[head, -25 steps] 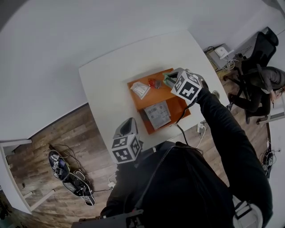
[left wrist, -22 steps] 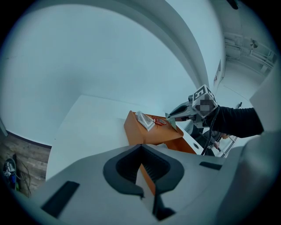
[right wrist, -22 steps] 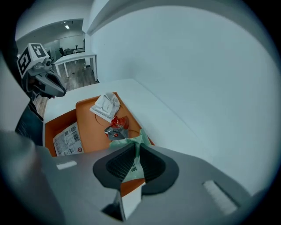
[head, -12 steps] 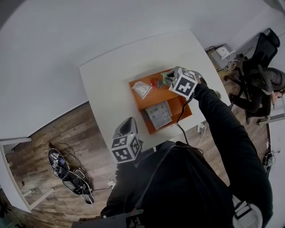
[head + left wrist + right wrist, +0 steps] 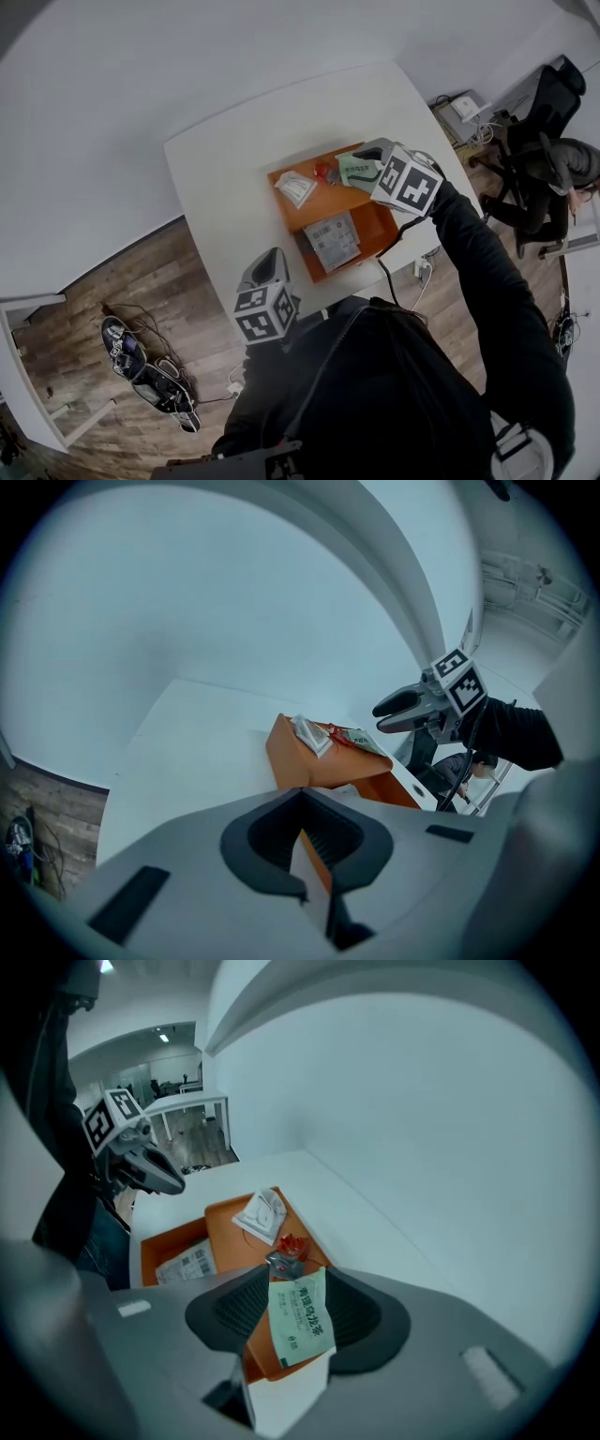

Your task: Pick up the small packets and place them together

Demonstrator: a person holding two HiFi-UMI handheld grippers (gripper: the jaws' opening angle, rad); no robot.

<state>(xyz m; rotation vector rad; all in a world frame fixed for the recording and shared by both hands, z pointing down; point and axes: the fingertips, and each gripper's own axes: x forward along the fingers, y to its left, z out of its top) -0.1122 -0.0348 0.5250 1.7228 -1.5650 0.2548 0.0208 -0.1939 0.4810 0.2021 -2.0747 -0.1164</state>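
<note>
An orange box point(image 5: 323, 208) stands on the white table point(image 5: 234, 159). On its raised lid lie a white packet point(image 5: 296, 188), a small red packet point(image 5: 323, 172) and a green packet point(image 5: 354, 170). My right gripper point(image 5: 364, 161) hovers just over the green packet point(image 5: 302, 1316), which rests next to the red one point(image 5: 291, 1246). Its jaws are opening and the pads stand off the packet on both sides. My left gripper point(image 5: 270, 258) hangs low at the table's near edge, jaws together on nothing. In the left gripper view the right gripper point(image 5: 394, 712) floats above the green packet point(image 5: 367, 741).
A printed sheet point(image 5: 332, 240) lies in the box's lower part. A person sits on an office chair point(image 5: 553, 141) to the right of the table. Shoes and cables point(image 5: 141, 370) lie on the wooden floor at the left. A white wall runs behind the table.
My right gripper has drawn back to the right and its jaws have spread. The green packet now shows on the lid beside the red one. The left gripper has not moved.
</note>
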